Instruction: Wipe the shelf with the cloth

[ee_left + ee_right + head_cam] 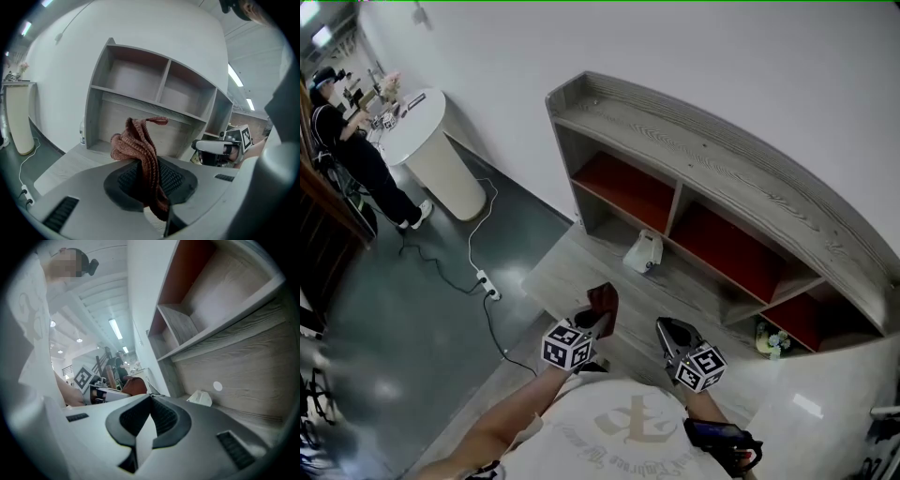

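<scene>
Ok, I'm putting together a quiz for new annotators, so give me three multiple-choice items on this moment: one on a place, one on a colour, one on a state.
1. Where on the shelf does the white object stand?
A) on its top board
B) on the low ledge under the red-backed compartments
C) inside a compartment

2. What colour is the cloth?
A) blue
B) white
C) reddish brown

3. How is the left gripper?
A) open and empty
B) shut on the cloth
C) shut on the white object

Answers:
1 B: the head view shows it on the ledge in front of the lower compartments.
2 C: it shows reddish brown in both the head view and the left gripper view.
3 B: the left gripper view shows the fingers clamped on the cloth.
</scene>
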`<state>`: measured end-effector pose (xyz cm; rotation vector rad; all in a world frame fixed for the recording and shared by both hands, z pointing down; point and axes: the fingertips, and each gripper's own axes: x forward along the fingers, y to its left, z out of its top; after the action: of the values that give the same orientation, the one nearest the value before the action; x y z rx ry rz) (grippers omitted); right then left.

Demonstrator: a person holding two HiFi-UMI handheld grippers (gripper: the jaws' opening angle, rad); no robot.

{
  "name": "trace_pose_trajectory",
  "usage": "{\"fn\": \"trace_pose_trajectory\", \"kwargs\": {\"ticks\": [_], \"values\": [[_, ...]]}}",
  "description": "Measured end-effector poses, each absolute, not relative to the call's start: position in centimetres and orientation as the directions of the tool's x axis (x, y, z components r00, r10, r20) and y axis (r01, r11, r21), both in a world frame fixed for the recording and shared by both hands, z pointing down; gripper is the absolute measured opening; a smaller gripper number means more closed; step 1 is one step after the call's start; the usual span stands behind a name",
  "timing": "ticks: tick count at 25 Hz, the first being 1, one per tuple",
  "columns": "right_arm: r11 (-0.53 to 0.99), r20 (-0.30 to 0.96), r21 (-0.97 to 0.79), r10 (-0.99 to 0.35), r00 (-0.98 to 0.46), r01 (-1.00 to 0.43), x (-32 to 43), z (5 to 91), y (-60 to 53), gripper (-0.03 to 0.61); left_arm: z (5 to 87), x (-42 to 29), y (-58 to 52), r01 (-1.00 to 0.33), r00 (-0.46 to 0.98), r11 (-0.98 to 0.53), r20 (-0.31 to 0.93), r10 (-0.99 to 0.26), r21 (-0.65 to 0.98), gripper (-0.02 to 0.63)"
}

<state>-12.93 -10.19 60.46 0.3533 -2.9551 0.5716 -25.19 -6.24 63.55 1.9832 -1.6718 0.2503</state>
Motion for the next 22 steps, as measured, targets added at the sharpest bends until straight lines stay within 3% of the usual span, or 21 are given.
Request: {"fn": "trace_pose_trajectory", "kwargs": {"ticks": [22], "values": [[0.842,0.202,-0.314,-0.392,-0.897,-0.439,-16.8,59.8,-12.0,0.005,54.6,-38.3,-17.5,-0.977,0.189,-0.14,0.356,-0.915,0.159,0.078]]}}
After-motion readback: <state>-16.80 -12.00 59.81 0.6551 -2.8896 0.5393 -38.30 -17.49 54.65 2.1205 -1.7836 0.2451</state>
